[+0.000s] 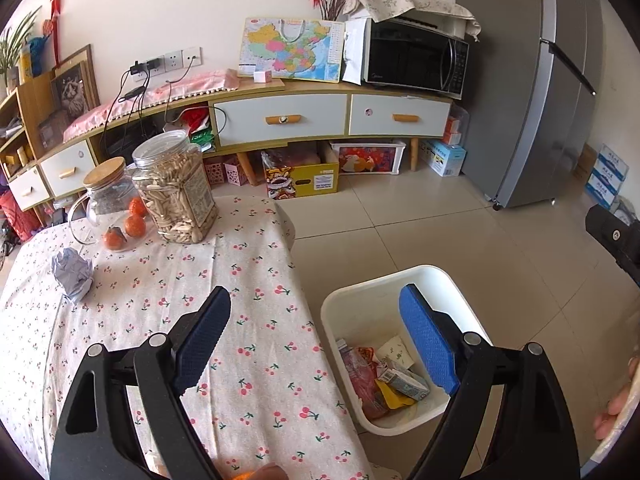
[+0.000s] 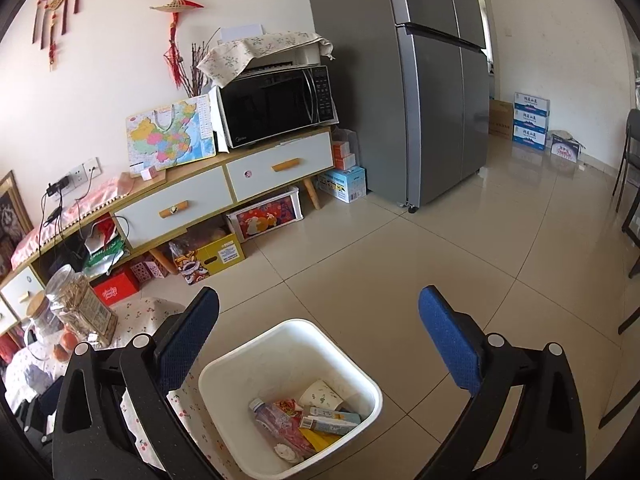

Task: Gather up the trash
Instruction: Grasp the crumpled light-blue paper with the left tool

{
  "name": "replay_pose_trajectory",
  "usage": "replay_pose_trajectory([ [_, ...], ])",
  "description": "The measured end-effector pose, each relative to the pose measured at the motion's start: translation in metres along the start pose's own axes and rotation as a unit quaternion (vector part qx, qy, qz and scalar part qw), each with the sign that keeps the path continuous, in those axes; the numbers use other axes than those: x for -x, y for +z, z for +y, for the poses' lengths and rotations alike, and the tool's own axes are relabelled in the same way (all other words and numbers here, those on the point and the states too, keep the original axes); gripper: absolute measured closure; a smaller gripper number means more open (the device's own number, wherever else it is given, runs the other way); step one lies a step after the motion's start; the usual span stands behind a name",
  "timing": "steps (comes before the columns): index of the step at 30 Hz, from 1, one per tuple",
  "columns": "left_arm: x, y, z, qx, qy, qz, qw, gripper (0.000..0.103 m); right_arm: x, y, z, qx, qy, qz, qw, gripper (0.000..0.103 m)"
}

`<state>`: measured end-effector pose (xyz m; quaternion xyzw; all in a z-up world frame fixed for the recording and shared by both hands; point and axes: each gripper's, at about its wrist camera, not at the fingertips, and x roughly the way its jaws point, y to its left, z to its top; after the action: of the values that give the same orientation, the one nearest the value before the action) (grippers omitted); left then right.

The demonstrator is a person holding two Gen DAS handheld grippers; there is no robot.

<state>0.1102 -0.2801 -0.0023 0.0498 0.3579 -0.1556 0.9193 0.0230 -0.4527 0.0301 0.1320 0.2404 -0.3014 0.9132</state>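
A white trash bin [image 1: 436, 284] stands on the floor beside the table's right edge and holds wrappers, a paper cup and a plastic bottle; it also shows in the right wrist view [image 2: 288, 334]. A crumpled ball of white paper [image 1: 72, 274] lies on the cherry-print tablecloth [image 1: 248, 272] at the left. My left gripper [image 1: 316, 312] is open and empty, straddling the table edge and the bin. My right gripper [image 2: 320, 308] is open and empty above the bin.
A large jar of snacks [image 1: 174, 188], a glass jar with a wooden lid [image 1: 108, 192] and three oranges [image 1: 134, 224] stand at the table's far side. A low cabinet [image 1: 280, 116] with a microwave [image 1: 414, 58] and a grey fridge [image 2: 432, 80] line the wall.
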Motion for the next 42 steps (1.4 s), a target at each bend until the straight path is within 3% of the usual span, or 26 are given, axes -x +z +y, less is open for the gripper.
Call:
replay_pose_trajectory([
  [18, -0.007, -0.002, 0.128, 0.035, 0.082, 0.017, 0.9959, 0.016, 0.002, -0.044, 0.148, 0.134, 0.057, 0.021, 0.989, 0.007],
  [29, -0.034, -0.015, 0.244, 0.059, 0.170, 0.052, 0.9823, 0.016, 0.007, -0.082, 0.236, 0.195, 0.110, 0.037, 0.974, 0.007],
  [33, -0.054, -0.017, 0.281, 0.053, 0.202, 0.062, 0.9760, 0.016, 0.003, -0.092, 0.250, 0.206, 0.117, 0.051, 0.970, 0.007],
  [39, -0.089, -0.014, 0.320, 0.047, 0.218, 0.079, 0.9717, 0.017, -0.010, -0.097, 0.254, 0.208, 0.116, 0.080, 0.968, 0.007],
  [42, -0.106, -0.010, 0.331, 0.048, 0.216, 0.087, 0.9712, 0.024, -0.016, -0.096, 0.250, 0.204, 0.125, 0.100, 0.966, 0.007],
])
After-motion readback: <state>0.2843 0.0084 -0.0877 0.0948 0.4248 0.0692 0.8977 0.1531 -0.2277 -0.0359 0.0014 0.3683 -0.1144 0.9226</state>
